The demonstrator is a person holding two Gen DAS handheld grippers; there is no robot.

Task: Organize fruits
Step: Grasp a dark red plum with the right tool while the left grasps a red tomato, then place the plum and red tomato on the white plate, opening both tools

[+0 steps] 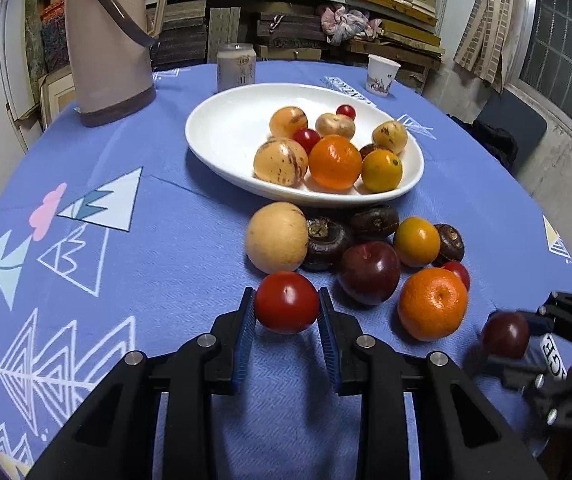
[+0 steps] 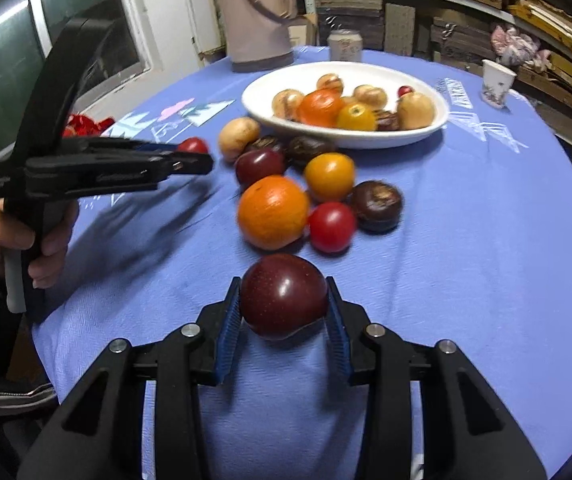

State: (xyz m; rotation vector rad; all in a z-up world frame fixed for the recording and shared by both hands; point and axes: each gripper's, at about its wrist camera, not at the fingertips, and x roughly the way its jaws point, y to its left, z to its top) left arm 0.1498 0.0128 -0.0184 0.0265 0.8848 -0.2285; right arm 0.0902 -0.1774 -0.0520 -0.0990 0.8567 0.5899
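While a hand grips its handle at the left edge of the right wrist view, the left gripper has its jaws clamped on a red tomato, blue pads pressed to both sides of it, just above the blue cloth. Behind it, a tan jug stands at the cloth's far left and a can beside it. Next comes the white dish, which holds yellow-brown fruits, an orange, a yellow citrus and two small tomatoes. Just in front of the dish lies a loose cluster: a pale round fruit, dark water chestnuts, a plum, a yellow citrus and a mandarin. Farther right, the right gripper is closed on a dark red plum, held near the cloth. A paper cup stands at the far right.
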